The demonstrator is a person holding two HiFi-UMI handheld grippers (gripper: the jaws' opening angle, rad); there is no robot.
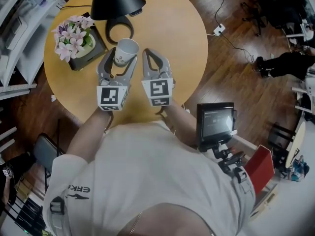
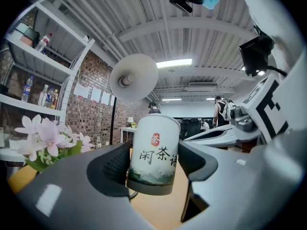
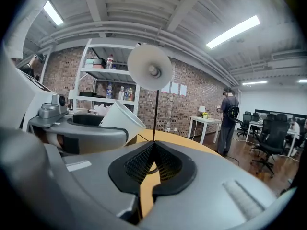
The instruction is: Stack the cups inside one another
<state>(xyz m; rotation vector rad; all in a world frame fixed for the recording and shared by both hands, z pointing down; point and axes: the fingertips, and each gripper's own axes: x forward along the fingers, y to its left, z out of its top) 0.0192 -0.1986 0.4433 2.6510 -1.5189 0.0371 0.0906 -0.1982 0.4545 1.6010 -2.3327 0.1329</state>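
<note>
Cup (image 2: 154,152) upright, mouth up, clamped by its wall between left gripper (image 2: 156,163) fingers (image 2: 114,166), held clear above round surface (image 1: 167,33), likely ready for nesting. Right gripper (image 3: 152,150) alongside, fingers together, empty, probably keeping clear.

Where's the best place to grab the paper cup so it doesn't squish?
Take the paper cup by its side wall, about halfway up, coming in level from the side, as the left tool does. It is roughly upright with its open mouth on top, so a side hold likely keeps the thin rim free for stacking.
</note>
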